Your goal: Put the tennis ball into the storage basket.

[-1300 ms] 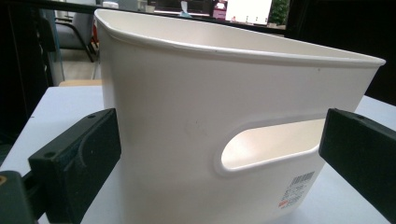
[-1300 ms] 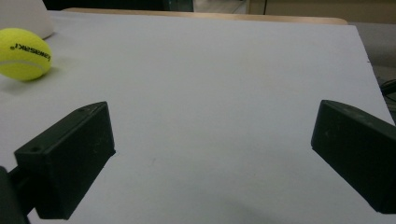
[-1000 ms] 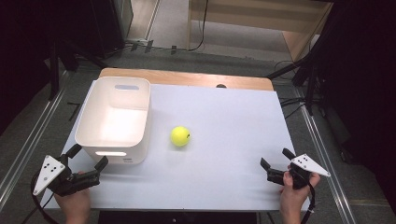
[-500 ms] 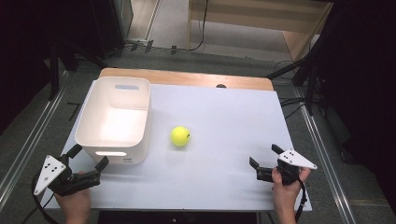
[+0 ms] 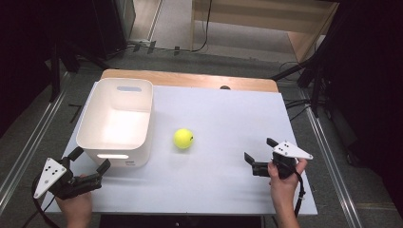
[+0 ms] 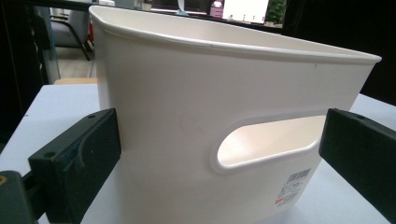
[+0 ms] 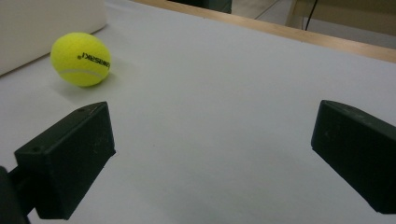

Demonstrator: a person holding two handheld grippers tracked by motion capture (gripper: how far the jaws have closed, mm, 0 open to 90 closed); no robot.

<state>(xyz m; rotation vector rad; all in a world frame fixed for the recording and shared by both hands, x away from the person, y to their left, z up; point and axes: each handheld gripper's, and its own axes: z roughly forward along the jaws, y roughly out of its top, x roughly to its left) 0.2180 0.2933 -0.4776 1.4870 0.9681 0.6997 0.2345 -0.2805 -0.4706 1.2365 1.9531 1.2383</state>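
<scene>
The tennis ball (image 5: 183, 138) lies on the white table (image 5: 228, 118) just beside the tub (image 5: 116, 121), well apart from the right gripper (image 5: 259, 154). Both grippers' jaws stand wide open and empty, the left gripper (image 5: 90, 161) facing the tub's wall. The ball looks light, springy and fuzzy, likely to roll, so it is best pinched across its middle.

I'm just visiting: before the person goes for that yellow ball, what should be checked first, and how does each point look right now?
1. Right hand-held gripper open: ok, jaws wide apart.
2. Tennis ball free on the table, touching nothing: ok.
3. Path between right hand-held gripper and ball clear: ok.
4. White bin upright, with room inside: ok.
5. Left hand-held gripper clear of the bin: cannot tell; open, close to the bin's near wall.
</scene>
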